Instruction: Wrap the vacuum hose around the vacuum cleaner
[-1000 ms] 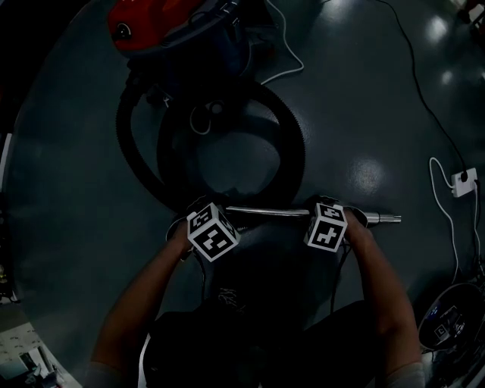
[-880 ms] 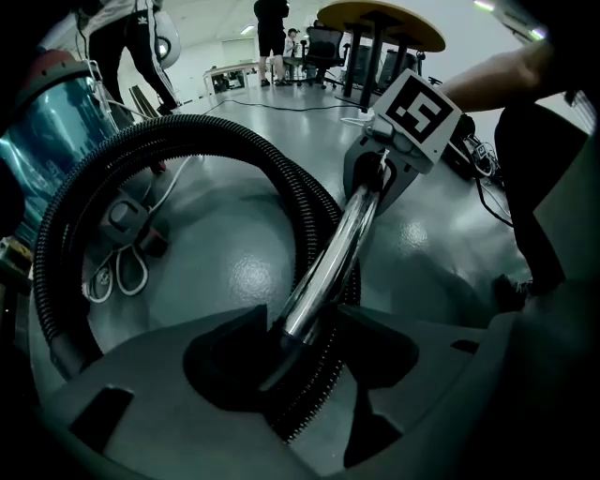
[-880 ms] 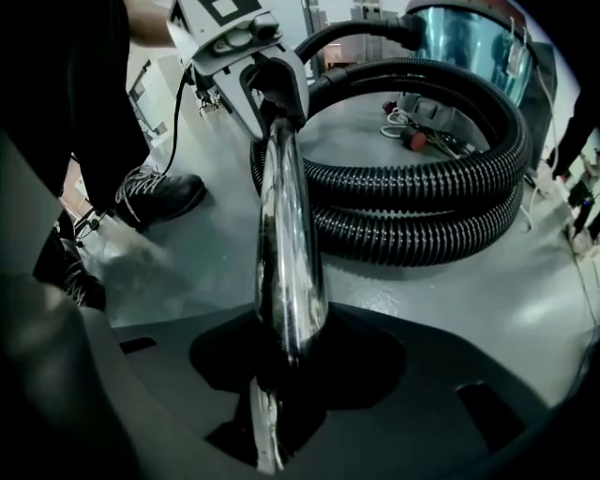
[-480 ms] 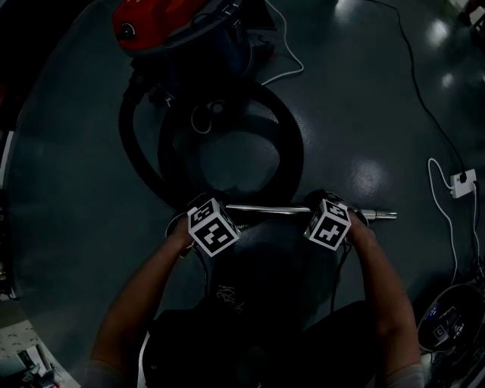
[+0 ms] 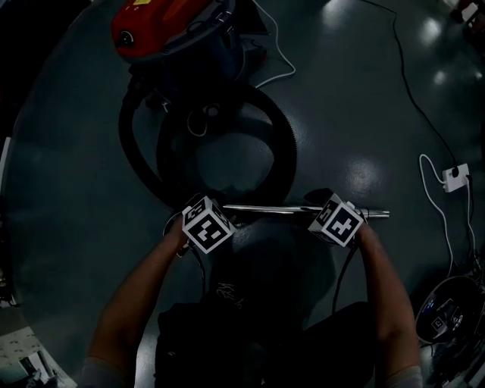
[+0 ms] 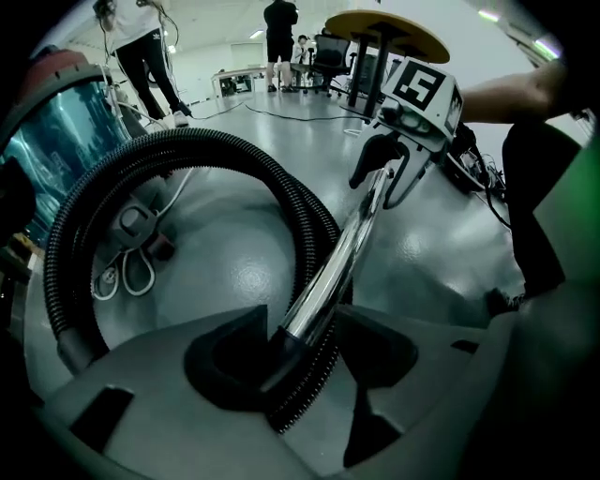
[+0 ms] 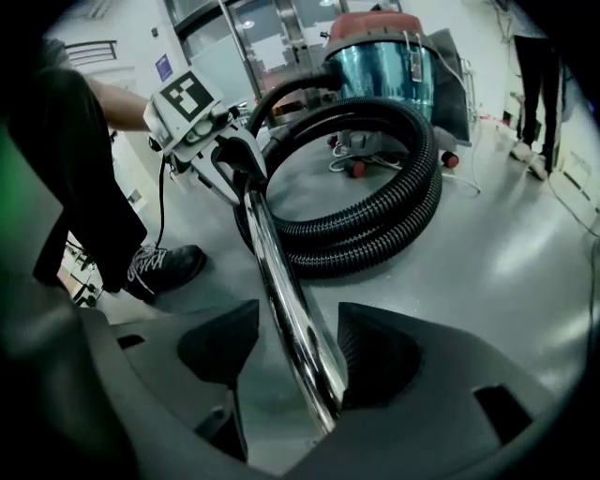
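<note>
The vacuum cleaner (image 5: 163,30), red on top with a blue-green drum (image 7: 380,61), stands at the far side. Its black ribbed hose (image 5: 284,151) lies looped on the floor in front of it. A chrome wand (image 5: 265,208) runs across between my two grippers. My left gripper (image 5: 214,208) is shut on the wand's hose end (image 6: 291,333). My right gripper (image 5: 327,206) straddles the wand (image 7: 291,309) near its free end. Its jaws are opening, and the pads stand off the tube.
A white cable leads to a power socket (image 5: 452,174) at the right, and a black cable crosses the floor behind it. A round device (image 5: 447,314) sits at the lower right. People (image 6: 281,28) and a round table (image 6: 389,33) stand far off.
The right gripper has let go of the wand, its jaws parting, and its cube has tipped a little to the right. The left gripper keeps its hold in the same place.
</note>
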A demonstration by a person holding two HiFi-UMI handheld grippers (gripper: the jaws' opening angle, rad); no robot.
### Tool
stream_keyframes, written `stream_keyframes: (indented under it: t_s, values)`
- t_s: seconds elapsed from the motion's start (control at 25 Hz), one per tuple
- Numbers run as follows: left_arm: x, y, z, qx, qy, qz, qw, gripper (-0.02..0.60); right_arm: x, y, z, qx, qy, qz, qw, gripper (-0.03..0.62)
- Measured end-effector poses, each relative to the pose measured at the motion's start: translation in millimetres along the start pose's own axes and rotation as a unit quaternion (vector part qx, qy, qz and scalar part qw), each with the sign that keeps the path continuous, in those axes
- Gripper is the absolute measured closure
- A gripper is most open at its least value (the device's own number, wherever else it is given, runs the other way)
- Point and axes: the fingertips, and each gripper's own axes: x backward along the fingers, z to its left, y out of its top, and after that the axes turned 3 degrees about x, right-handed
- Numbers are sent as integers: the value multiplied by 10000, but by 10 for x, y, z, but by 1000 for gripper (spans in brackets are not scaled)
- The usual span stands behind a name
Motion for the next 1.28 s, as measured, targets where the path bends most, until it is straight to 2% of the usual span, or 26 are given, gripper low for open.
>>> stream_keyframes:
  t_s: [0.08, 0.16, 0.28, 0.4, 0.52, 0.6, 0.76, 0.8, 1.0, 1.28]
  values:
    - [92, 45, -5, -9, -20, -55, 10000, 346, 112, 11, 25, -120, -119, -63, 9998, 344]
    - [214, 104, -8, 22, 3, -131, 9999, 397, 246, 17, 75, -121, -215, -42, 9997, 344]
    - [444, 212, -23, 184, 34, -252, 9995, 464, 490, 71, 146, -401, -399, -175, 9982, 345]
    - [730, 318, -55, 231, 148, -304, 9992, 568, 767, 158, 178, -658, -776, -350, 9942, 347]
    - [1075, 444, -187, 473, -170, -359, 9981, 574, 1113, 365, 222, -864, -1073, -553, 9889, 415]
    - [1343, 568, -228, 604, -305, -481, 9965, 574, 1363, 576, 282, -794, -1172, -666, 9877, 438]
    - [1865, 813, -339, 436, -371, -594, 9966, 574, 1925, 918, 404, -765, -1523, -877, 9815, 573]
    - [2019, 888, -378, 424, -437, -665, 9959, 574, 2063, 1001, 442, -806, -1570, -928, 9799, 588]
    - [2887, 1227, -524, 333, -732, -940, 9923, 574, 2771, 1465, 724, -1286, -1610, -1205, 9711, 589]
    - [4104, 1591, -753, 75, -999, -1139, 9884, 574, 3814, 1950, 1176, -1925, -2010, -1219, 9527, 589]
